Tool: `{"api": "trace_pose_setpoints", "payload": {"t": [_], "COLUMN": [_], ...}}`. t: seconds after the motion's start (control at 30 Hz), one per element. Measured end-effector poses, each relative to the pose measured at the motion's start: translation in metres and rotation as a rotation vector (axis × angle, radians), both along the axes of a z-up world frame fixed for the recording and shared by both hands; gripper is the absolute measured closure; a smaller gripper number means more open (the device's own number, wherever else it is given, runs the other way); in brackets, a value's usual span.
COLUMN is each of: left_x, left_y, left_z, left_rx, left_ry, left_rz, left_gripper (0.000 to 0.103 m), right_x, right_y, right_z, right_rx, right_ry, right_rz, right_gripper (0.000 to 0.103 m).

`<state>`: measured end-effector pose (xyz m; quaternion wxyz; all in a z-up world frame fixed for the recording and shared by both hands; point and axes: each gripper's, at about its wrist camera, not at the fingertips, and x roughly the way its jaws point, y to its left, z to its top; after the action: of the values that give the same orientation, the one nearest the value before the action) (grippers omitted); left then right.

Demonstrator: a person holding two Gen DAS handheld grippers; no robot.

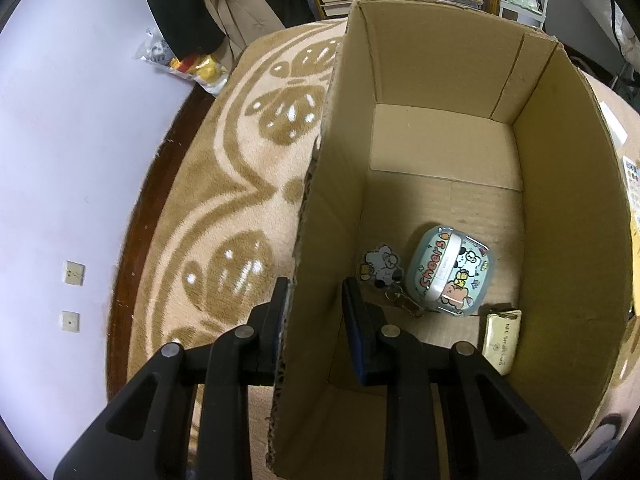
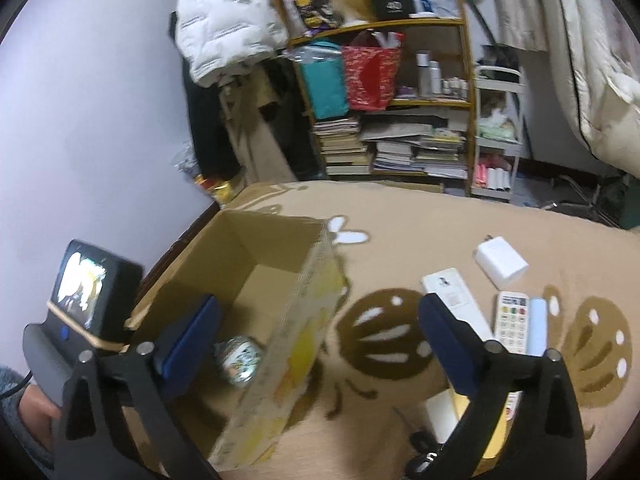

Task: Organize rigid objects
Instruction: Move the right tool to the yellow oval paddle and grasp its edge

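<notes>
An open cardboard box [image 1: 560, 208] stands on a beige patterned rug [image 1: 240, 184]. Inside it lie a pale-blue cartoon case [image 1: 448, 276], a keychain charm [image 1: 380, 264] and a gold card [image 1: 502, 338]. My left gripper [image 1: 316, 284] is shut on the box's left wall, one finger outside and one inside. My right gripper [image 2: 318, 300] is open wide and empty above the box's [image 2: 256, 252] right wall. Its left finger hangs over the interior, where the cartoon case [image 2: 240, 356] shows. Right of the box on the rug lie a white remote [image 2: 456, 300], a buttoned remote [image 2: 510, 320], a light-blue tube [image 2: 536, 324] and a white charger [image 2: 500, 260].
In the right wrist view, the left gripper's handle with its small screen [image 2: 88, 288] and a hand [image 2: 32, 404] sit at the box's left side. A pale wall [image 1: 60, 160] runs along the rug's left edge. A crowded bookshelf [image 2: 400, 148] and hanging coats stand beyond.
</notes>
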<state>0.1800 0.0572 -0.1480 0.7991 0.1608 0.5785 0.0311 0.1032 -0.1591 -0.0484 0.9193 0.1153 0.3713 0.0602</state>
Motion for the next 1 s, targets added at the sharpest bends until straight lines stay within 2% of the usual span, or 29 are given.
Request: {"api": "trace_pose_setpoints", "payload": {"t": [0.2,0.37,0.93,1.0], "left_x": [-0.002,0.001,0.001,0.001], "left_y": [-0.003,0.000,-0.001,0.000], "left_z": [0.001,0.000,0.002,0.002], "left_rx": [0.022,0.004,0.013,0.014], "left_ry": [-0.010,0.007,0.004,0.004], "left_rz": [-0.017,-0.007,-0.012,-0.013], "left_gripper": [0.079,0.079,0.079,0.079], "right_x": [0.007,0.009,0.015,0.015], "right_y": [-0.028,-0.040,-0.070,-0.073], "right_z": [-0.016,-0.031,-0.092,-0.099], "right_rx": [-0.046,-0.086,-0.139,-0.128], "right_ry": [0.079,0.121,0.336,0.365], "right_rz": [-0.094,-0.132,-0.196,-0.204], "right_gripper": [0.000,0.000,0.000,0.011]}}
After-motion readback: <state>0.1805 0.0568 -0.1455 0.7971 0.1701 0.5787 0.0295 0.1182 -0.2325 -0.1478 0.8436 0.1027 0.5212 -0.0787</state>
